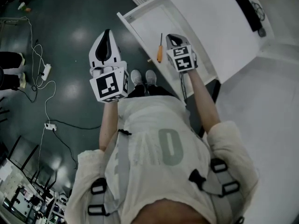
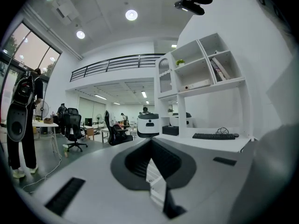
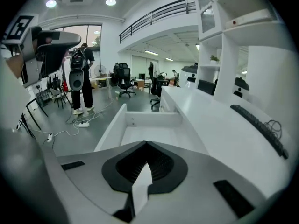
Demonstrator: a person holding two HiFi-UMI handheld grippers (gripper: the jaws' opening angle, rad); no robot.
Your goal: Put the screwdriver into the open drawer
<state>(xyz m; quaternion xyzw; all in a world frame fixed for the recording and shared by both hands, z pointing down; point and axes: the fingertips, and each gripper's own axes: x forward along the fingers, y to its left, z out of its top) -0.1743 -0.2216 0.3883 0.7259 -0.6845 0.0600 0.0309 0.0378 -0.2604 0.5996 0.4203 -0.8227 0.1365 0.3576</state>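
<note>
Head view: one orange-handled screwdriver (image 1: 159, 50) is lying in the one open drawer (image 1: 140, 28), just left of the right hand-held gripper (image 1: 172, 37). There are two hand-held grippers, both with jaws squeezed together and empty. The left hand-held gripper (image 1: 107, 35) is over the floor (image 1: 70, 36).

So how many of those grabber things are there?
2. The left gripper hangs over the dark floor, left of the open drawer. The right gripper is at the drawer's right side, just right of the orange-handled screwdriver. None seem hidden.
</note>
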